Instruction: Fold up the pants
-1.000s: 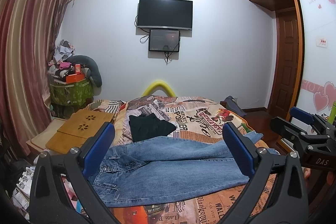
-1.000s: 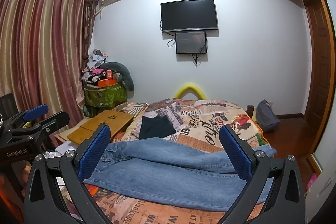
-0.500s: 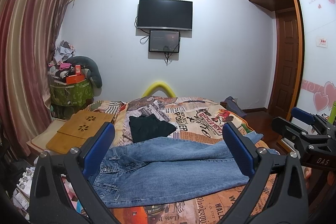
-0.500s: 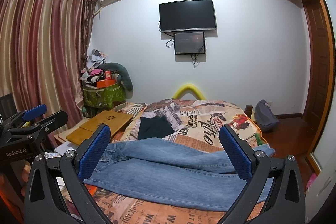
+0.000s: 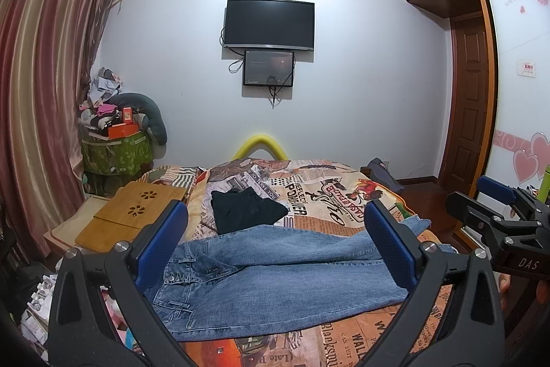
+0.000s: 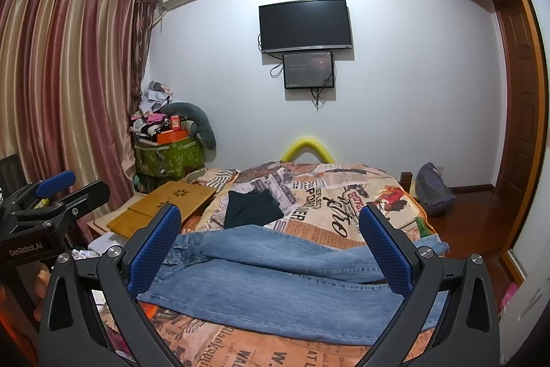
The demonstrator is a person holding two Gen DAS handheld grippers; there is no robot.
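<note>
Jeans: we see the blue pants (image 5: 275, 281) spread across the near edge of the bed (image 5: 326, 198), waistband at the left, hems at the right, one leg lying partly over the other, so they look laid out lengthwise for folding.

Left gripper: ours (image 5: 275, 246) hangs above the jeans with its jaws spread wide and nothing between the blue pads (image 5: 161, 243); it touches no cloth.

Right gripper: it (image 6: 271, 250) is likewise wide apart and empty, held over the leg end, apart from the denim.

Why so held: we judge both are poised high to take in the whole garment before choosing grasp points, probably waistband on the left, hems on the right.

Task stage: folding not yet begun, in our judgement.

Black garment: a dark folded piece (image 5: 247, 210) lies farther up the bed, just beyond the jeans.

Wooden tray: a bamboo board (image 5: 130, 215) sits off the bed's left side.

Risk: the far hem (image 6: 433, 243) hangs near the right edge and may slip off.
</note>
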